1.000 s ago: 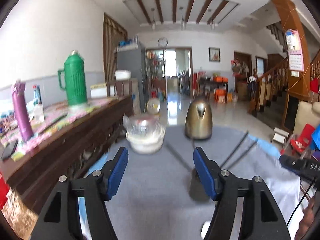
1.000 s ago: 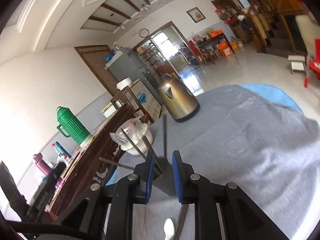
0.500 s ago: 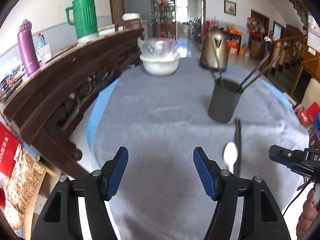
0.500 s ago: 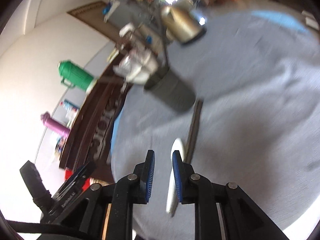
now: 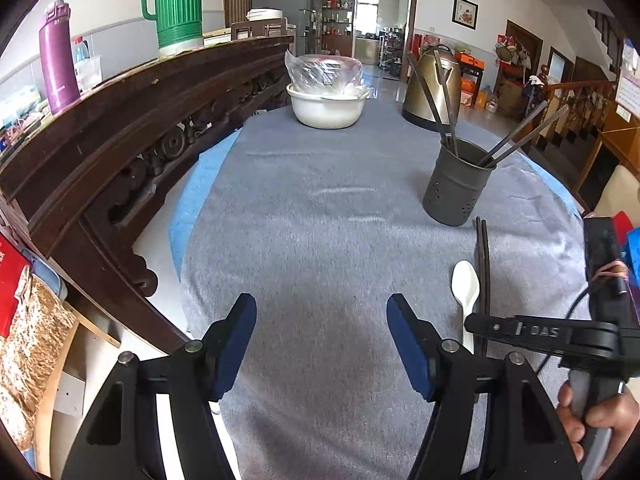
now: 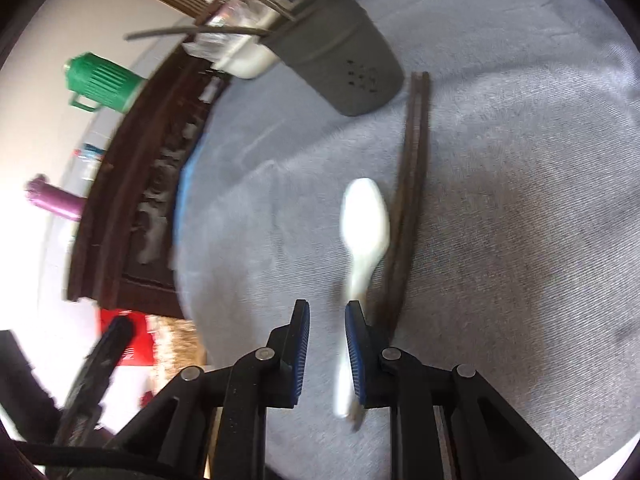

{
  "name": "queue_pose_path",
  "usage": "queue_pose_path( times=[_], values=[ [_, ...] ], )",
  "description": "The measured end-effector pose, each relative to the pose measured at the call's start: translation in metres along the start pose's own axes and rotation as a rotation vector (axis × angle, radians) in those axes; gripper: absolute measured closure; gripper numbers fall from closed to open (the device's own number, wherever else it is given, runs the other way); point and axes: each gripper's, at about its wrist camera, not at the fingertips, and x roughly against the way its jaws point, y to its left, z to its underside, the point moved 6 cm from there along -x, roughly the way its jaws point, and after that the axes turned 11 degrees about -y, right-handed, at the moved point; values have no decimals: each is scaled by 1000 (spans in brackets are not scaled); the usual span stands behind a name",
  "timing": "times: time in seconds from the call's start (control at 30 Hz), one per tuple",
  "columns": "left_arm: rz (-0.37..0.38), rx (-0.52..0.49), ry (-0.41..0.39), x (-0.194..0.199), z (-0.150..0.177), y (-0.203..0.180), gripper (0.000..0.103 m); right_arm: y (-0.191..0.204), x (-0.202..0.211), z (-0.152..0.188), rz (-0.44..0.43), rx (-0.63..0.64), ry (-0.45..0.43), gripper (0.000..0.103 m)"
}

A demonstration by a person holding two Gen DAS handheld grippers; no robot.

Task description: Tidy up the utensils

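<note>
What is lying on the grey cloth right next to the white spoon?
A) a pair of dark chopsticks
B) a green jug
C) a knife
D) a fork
A: the white spoon lies flat on the grey cloth with a pair of dark chopsticks stretched alongside it, in front of the dark utensil cup.

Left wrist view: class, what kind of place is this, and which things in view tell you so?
Probably a family home's open living and dining room. A kettle, a covered bowl and a utensil holder stand on a cloth-covered table; a staircase rises behind.
</note>
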Motion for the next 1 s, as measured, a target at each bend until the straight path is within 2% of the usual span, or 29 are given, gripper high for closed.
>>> queue_pose_path(
  times=[0.2, 0.23, 0.3, 0.43, 0.57, 0.63, 0.73, 0.8, 0.93, 1.0],
  values=[
    [27, 31, 9, -4, 3, 8, 34, 3, -11, 0, 88, 39, 6, 83],
    [32, 38, 14, -6, 4, 9, 34, 6, -13, -1, 106, 59, -2, 84],
    [33, 47, 18, -7, 5, 13, 34, 12, -16, -1, 149, 104, -22, 92],
    [21, 68, 21, -10, 7, 24, 34, 29, -8, -7, 169, 182, -99, 94],
    [15, 92, 38, -16, 10, 31, 35, 55, 24, -25, 102, 231, -212, 94],
    [13, 94, 42, -19, 11, 33, 35, 67, 41, -31, 96, 264, -261, 92],
    [6, 90, 48, -24, 12, 32, 35, 86, 76, -40, -15, 269, -346, 91],
    [8, 83, 55, -27, 12, 28, 35, 97, 97, -47, -82, 270, -401, 85],
    [4, 66, 68, -33, 15, 22, 35, 100, 138, -58, -208, 244, -537, 85],
    [3, 61, 78, -37, 17, 19, 35, 93, 142, -64, -185, 239, -552, 85]
  ],
)
